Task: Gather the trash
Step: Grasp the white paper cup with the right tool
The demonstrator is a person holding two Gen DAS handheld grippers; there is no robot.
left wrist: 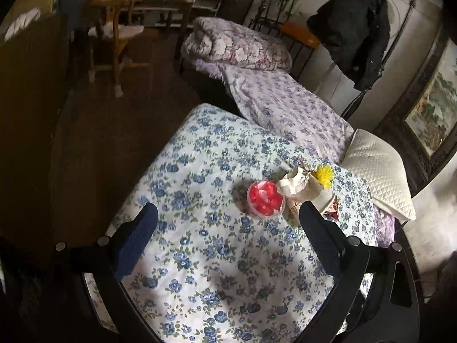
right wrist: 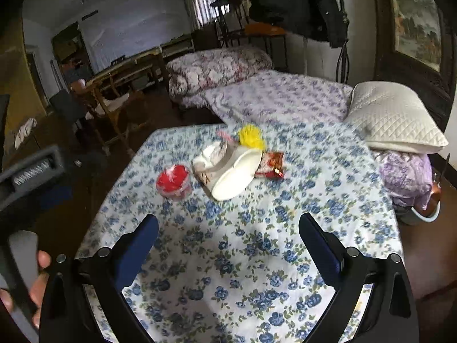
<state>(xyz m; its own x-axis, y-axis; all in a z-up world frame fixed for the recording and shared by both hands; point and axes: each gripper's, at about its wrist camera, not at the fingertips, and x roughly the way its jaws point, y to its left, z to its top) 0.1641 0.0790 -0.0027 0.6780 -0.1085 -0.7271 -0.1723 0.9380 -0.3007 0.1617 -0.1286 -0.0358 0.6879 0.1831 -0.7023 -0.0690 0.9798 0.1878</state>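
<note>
Honestly, I see the floral bedspread [right wrist: 257, 257] with trash clustered mid-bed: white plate [right wrist: 238, 174], crumpled wrapper [right wrist: 210, 158] and red cup [right wrist: 174, 182] beside it. Both my left gripper [left wrist: 228, 234] and right gripper [right wrist: 228, 237] gape wide, empty. The soft bedding could tip that cup if nudged.

cup [right wrist: 173, 182] red | bedspread [right wrist: 257, 245] blue floral | pillow [right wrist: 397, 117] white quilted

No legible writing anywhere. The red snack wrapper [right wrist: 270, 164] on the floral bedspread [right wrist: 257, 228] carries printed marks, but they are blurred past reading. The crumpled paper bag [left wrist: 297, 184] beside the cup of red pieces [left wrist: 265, 198] shows a dark smudge of print near its edge, too small to make out.
</note>
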